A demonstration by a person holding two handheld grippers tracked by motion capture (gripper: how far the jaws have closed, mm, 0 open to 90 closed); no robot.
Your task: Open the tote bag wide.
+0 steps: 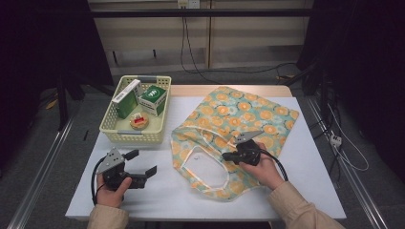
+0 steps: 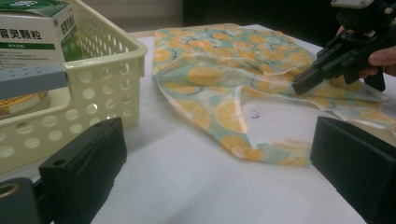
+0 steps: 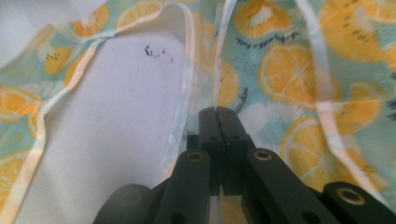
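Orange-slice print on pale teal: the bag (image 1: 239, 129) lies flat on the white tabletop (image 1: 315, 181), right of centre, its mouth turned toward me and its handle loop spread open on the near side.

My right tongs (image 1: 225, 155) sit at the right side of that opening. In the right gripper view the two black jaws stand pressed together, and a thin white-edged strip of the bag's rim (image 3: 219, 60) runs down into the seam between them, so I read it as pinched on the rim. Through the opening beside the jaws I see bare tabletop with a few small dark marks (image 3: 156, 52).

My left tongs (image 1: 143, 163) rest on the tabletop at the near left, well apart from the bag. Jaws wide, nothing between them; in the left gripper view they frame empty tabletop, the bag's near corner lying between and beyond them.

Cream basket (image 1: 110, 128) stands at the far left, just beside the bag's left edge; I cannot tell whether they touch. Inside it: a green and white box (image 1: 154, 98), a second, slimmer box (image 1: 125, 98) leaning toward the left wall, and a small round tin (image 1: 139, 120) at the near end.

From the left gripper view, the right tongs come down at a slant onto the fabric.
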